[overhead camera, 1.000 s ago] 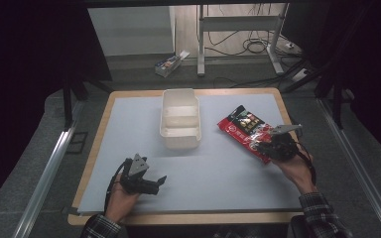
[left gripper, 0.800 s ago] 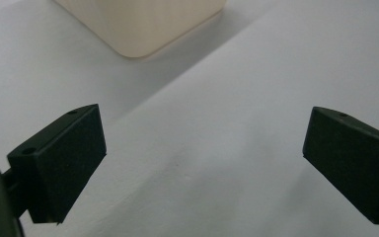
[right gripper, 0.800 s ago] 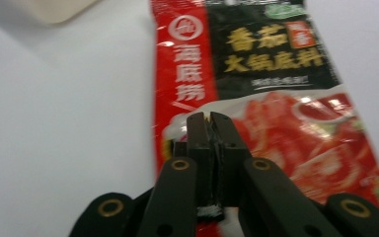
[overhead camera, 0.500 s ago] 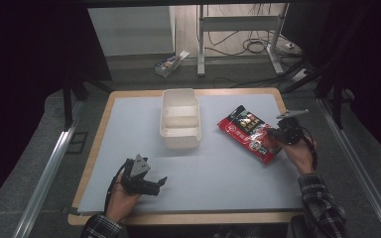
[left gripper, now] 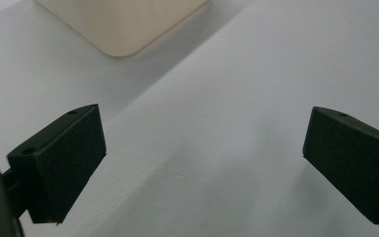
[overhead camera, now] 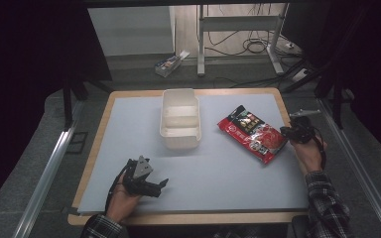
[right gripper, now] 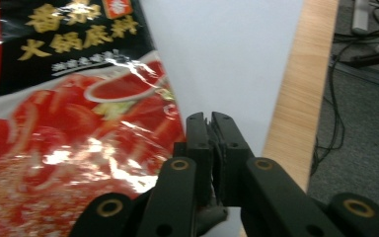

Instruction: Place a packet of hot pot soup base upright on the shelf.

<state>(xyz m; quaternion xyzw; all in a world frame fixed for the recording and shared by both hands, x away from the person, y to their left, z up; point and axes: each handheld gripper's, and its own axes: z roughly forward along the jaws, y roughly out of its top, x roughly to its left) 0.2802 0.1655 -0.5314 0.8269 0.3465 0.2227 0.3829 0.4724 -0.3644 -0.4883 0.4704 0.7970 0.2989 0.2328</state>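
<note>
A red and black food packet (overhead camera: 252, 134) lies flat on the right part of the grey mat (overhead camera: 228, 178). In the right gripper view the packet (right gripper: 64, 123) is glossy with printed characters. My right gripper (overhead camera: 286, 134) is at the packet's right edge, near the table's right side. Its jaws (right gripper: 210, 123) are pressed together with nothing seen between them, after opening a hair just now. A white two-compartment container (overhead camera: 180, 124) stands at the middle back; one of its corners (left gripper: 123, 24) also appears in the left gripper view. My left gripper (overhead camera: 162, 184) rests open on the mat at the near left, empty (left gripper: 202, 163).
The wooden table rim (right gripper: 301, 98) runs just right of my right gripper. Beyond it lie the floor and cables (right gripper: 355, 123). A small box (overhead camera: 169, 63) lies on the floor behind the table, beside metal stand legs (overhead camera: 201, 44). Metal rails (overhead camera: 49, 168) flank the table.
My right gripper has slid to the right, from over the packet's near corner to just past its right edge. The packet has stayed put. The left gripper has not moved.
</note>
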